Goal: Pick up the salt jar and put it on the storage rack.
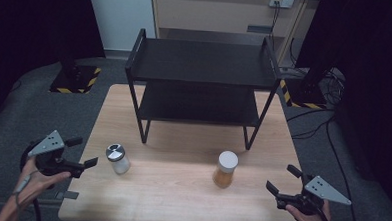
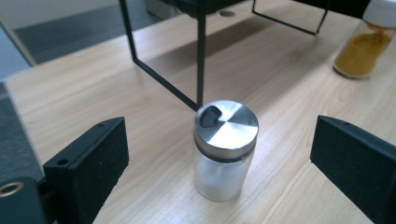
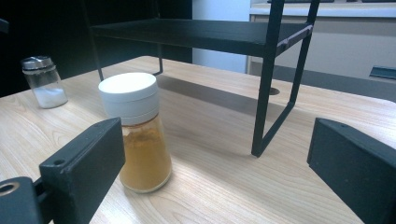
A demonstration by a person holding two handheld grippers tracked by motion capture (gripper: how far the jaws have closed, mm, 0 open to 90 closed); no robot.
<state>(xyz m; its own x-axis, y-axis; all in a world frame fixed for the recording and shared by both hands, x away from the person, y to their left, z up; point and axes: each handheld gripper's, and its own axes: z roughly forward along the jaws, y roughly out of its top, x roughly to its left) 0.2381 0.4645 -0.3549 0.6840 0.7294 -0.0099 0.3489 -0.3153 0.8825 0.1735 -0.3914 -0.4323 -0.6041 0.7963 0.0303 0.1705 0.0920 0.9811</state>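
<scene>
A small glass salt shaker [image 1: 118,158] with a silver metal lid stands upright on the left of the wooden table [image 1: 180,200]. My left gripper [image 1: 82,153] is open just left of it, pointing at it; in the left gripper view the salt shaker [image 2: 224,149] stands between and a little beyond the wide-apart jaws, untouched. A jar of orange spice [image 1: 225,169] with a white cap stands right of centre. My right gripper [image 1: 283,180] is open at the table's right edge, apart from the spice jar [image 3: 137,133], which stands ahead on the left.
A black two-tier metal shelf rack [image 1: 200,85] stands at the back of the table, both tiers bare; its front legs [image 3: 268,93] come down behind the jars. Dark floor, stands and cables surround the table.
</scene>
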